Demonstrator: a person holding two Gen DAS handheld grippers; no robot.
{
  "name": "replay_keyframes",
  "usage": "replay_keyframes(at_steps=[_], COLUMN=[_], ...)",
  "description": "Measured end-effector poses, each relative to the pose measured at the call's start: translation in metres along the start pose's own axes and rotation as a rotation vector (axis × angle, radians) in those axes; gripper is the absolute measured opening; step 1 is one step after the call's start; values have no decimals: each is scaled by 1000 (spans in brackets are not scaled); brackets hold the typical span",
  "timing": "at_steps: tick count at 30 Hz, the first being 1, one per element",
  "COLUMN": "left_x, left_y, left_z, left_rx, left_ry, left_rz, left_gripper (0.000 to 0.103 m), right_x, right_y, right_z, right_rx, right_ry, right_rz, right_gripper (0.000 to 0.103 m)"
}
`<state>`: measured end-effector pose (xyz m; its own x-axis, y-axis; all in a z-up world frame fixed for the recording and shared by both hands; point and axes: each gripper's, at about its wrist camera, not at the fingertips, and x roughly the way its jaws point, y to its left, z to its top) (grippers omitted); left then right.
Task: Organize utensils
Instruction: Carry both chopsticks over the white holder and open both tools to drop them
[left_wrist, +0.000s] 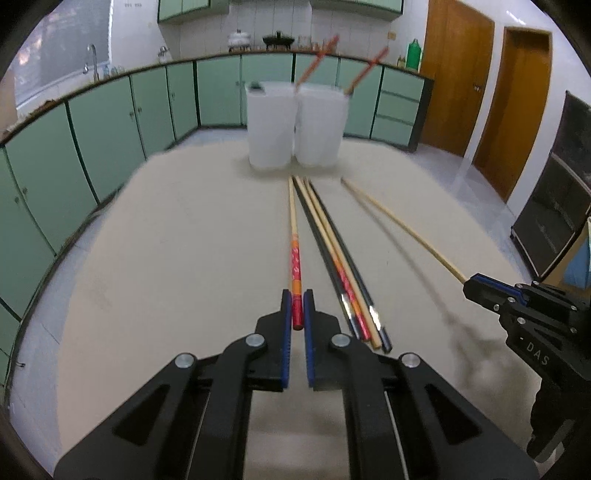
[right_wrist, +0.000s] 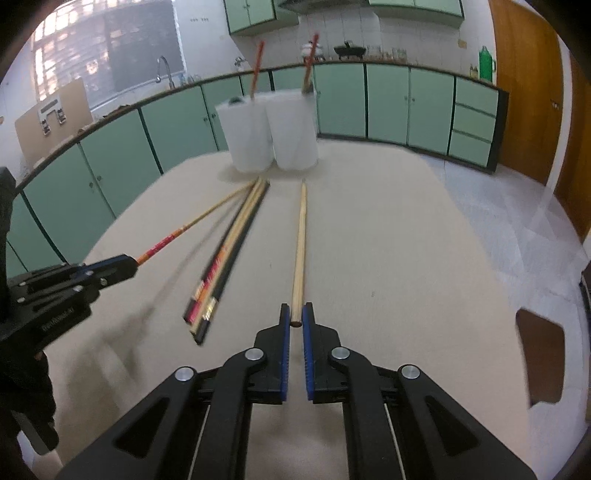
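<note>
Left gripper (left_wrist: 297, 308): jaws clamped on the red end of a red-and-orange chopstick (left_wrist: 293, 236), which runs forward over the table (left_wrist: 166, 258). Right gripper (right_wrist: 296, 319): jaws clamped on the butt of a plain wooden chopstick (right_wrist: 300, 243). Between them, on the table: a loose bundle of chopsticks (left_wrist: 340, 266), black, plain and red-patterned, lying side by side. Beyond: two white containers (left_wrist: 295, 125) touching each other, one red-topped chopstick (left_wrist: 317, 61) upright in each. Background: green cabinets (left_wrist: 110, 118).
</note>
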<state>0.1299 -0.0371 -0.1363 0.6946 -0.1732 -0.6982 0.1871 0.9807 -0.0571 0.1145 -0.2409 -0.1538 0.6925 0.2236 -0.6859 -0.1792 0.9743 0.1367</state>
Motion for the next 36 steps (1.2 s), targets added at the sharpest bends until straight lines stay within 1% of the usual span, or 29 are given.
replay_keyframes(at_steps=[7, 13, 17, 20, 25, 29, 32, 36], left_x=[-41, -65, -70, -73, -75, -84, -91, -100], left_y=[8, 13, 15, 15, 18, 17, 19, 20], left_z=[37, 75, 100, 116, 140, 154, 168, 194], left_rx=[12, 31, 39, 47, 50, 59, 68, 75], left_ry=[-123, -217, -259, -275, -292, -318, -353, -417], left_rz=[-4, -21, -37, -52, -76, -97, -100, -88], left_gripper=[5, 5, 5, 5, 5, 5, 5, 5], right_x=[-32, -60, -70, -73, -77, -83, -89, -100], right_y=[-1, -3, -2, 2, 9, 12, 15, 19], right_z=[35, 81, 114, 137, 165, 185, 202, 232], right_rx=[-34, -69, -100, -130, -164, -181, -191, -204], right_ry=[-78, -162, -196, -199, -193, -206, -223, -283], right_rz=[1, 18, 37, 54, 87, 108, 127, 114], right_gripper=[7, 7, 7, 7, 6, 6, 6, 6])
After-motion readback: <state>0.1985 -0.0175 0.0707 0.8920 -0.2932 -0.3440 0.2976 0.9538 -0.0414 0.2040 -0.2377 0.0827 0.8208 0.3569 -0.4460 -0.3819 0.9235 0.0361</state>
